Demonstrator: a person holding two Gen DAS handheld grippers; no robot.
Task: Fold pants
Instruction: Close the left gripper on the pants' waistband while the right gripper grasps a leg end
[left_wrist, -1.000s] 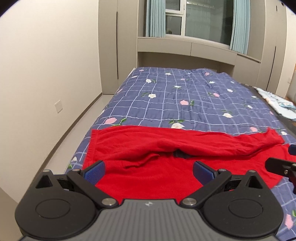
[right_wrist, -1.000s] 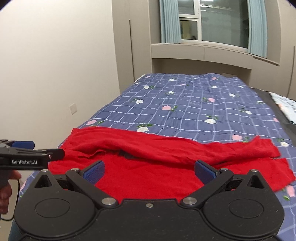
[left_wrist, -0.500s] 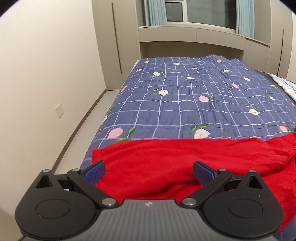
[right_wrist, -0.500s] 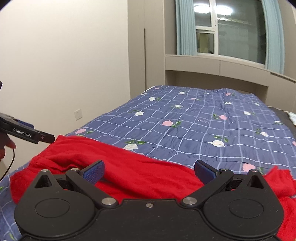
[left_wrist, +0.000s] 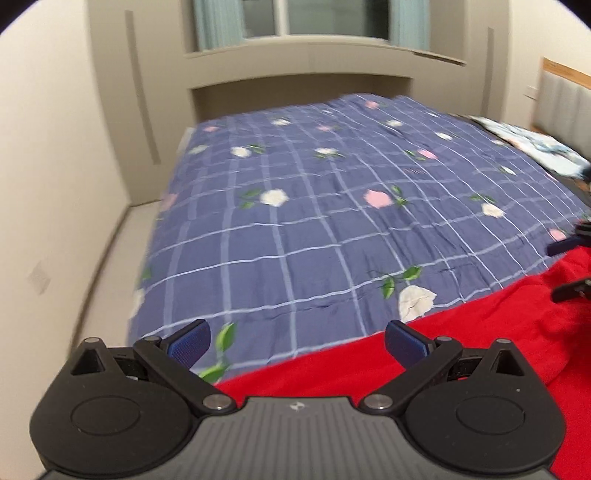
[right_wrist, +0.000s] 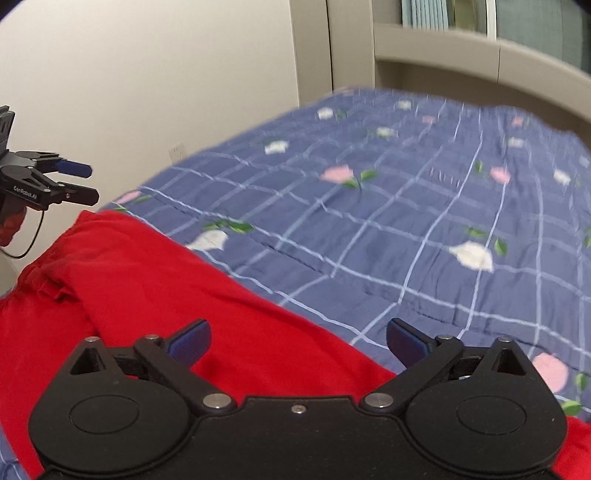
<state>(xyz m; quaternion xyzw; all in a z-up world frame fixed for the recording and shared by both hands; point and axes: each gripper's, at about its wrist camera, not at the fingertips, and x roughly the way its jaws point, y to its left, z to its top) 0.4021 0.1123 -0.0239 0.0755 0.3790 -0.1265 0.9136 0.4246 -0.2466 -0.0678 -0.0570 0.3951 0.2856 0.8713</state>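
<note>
- The left gripper (left_wrist: 297, 341) is seen with its blue-padded fingers (left_wrist: 189, 342) spread wide apart and nothing between them; it is held over the near edge of the bed
- The right gripper (right_wrist: 298, 341) is likewise seen with its fingers (right_wrist: 406, 342) set wide apart and empty, held above red cloth
- The red pants (right_wrist: 155, 295) are laid flat across the near part of the bed, on the blue checked quilt (right_wrist: 424, 221) printed with pink and white flowers
- In the left wrist view the pants (left_wrist: 461, 350) are seen to the lower right, with the right gripper's tips at the far right edge, above the cloth
- In the right wrist view the left gripper is seen at the far left, past the gathered end of the pants, held by a hand (right_wrist: 11, 225)
- Beyond the quilt, beige cabinets (left_wrist: 295, 77) and a curtained window (left_wrist: 314, 18) are seen, blurred
</note>
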